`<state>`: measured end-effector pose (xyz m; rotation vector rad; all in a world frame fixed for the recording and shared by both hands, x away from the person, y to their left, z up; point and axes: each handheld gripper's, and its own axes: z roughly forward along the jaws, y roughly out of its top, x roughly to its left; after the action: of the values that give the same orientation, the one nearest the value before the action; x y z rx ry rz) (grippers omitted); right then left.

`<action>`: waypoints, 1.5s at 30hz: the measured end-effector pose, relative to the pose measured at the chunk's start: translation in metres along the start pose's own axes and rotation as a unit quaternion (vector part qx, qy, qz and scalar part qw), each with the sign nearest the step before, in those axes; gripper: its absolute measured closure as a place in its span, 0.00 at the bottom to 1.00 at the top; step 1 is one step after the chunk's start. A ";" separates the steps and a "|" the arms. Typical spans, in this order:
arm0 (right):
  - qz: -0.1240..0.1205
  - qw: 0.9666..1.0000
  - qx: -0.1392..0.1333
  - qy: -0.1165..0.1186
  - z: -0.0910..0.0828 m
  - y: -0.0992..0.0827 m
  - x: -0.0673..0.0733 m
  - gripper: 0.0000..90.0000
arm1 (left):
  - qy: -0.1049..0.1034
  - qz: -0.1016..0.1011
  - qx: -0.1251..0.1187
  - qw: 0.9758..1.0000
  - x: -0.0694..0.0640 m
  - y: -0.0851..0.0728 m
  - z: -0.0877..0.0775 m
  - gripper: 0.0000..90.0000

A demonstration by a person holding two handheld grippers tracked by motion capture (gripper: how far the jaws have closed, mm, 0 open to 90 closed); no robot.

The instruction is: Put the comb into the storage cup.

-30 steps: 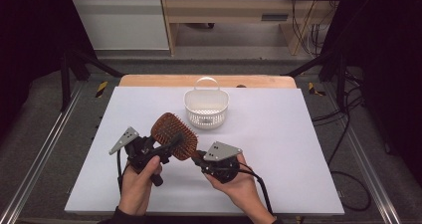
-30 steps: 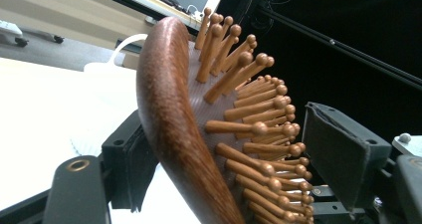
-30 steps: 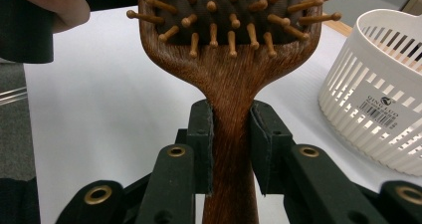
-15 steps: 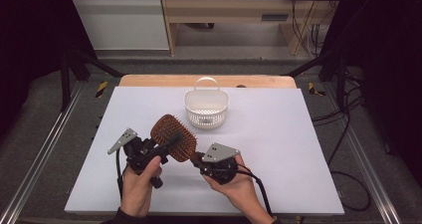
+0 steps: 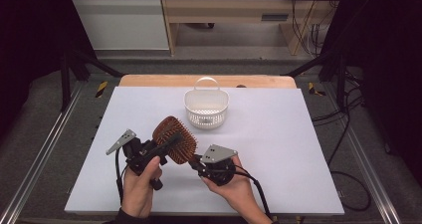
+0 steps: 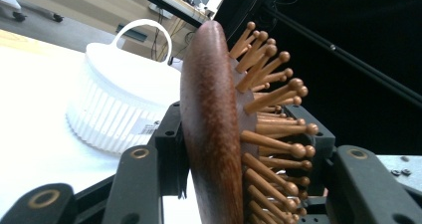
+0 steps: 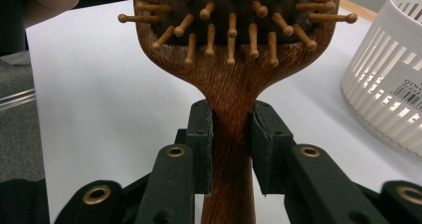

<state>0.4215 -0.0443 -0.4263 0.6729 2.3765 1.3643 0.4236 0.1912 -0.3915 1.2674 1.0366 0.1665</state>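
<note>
Held above the white surface [image 5: 298, 149], the brown wooden paddle hairbrush [image 5: 173, 139] could twist or drop if the right hand-held gripper [image 7: 231, 149], clamping its handle, and the left hand-held gripper [image 6: 239, 184], pinching its head, pull unevenly.

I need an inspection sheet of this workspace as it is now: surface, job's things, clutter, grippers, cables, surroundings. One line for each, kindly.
Surface: white table top, wooden edge at the far side.
Job's things: wooden hairbrush held above the table; white basket with handle, standing upright beyond it.
Clutter: nothing seen.
Grippers: right hand-held gripper shut on the hairbrush neck; left hand-held gripper has its jaws either side of the brush head, contact unclear.
Cables: black cable trailing from the right hand-held gripper; more on the floor at right.
Surroundings: grey floor, wooden furniture behind, dark frame bars.
</note>
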 end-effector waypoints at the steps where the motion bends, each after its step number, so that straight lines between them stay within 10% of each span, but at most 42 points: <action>1: 0.000 1.000 0.000 0.000 0.000 0.000 0.000 0.81 | -0.001 -0.001 -0.001 1.000 0.000 0.000 0.000 0.57; 8: 0.008 1.000 -0.012 0.009 -0.002 0.001 -0.001 0.79 | -0.013 -0.006 -0.008 1.000 -0.002 0.003 -0.004 0.58; 20: 0.049 0.998 -0.047 0.008 -0.019 -0.004 -0.024 0.37 | 0.015 0.005 -0.036 0.999 0.010 0.017 -0.018 0.58; 32: 0.062 0.992 -0.043 -0.097 -0.042 -0.021 -0.064 0.09 | 0.042 0.007 -0.057 0.997 0.023 0.027 -0.034 0.58; 45: 0.105 0.983 -0.087 -0.121 -0.088 -0.052 -0.091 0.11 | 0.056 0.003 -0.080 0.995 0.031 0.038 -0.047 0.58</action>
<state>0.4425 -0.1797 -0.4249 0.9983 2.0176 1.4589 0.4240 0.2569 -0.3733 1.1257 1.0927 0.3215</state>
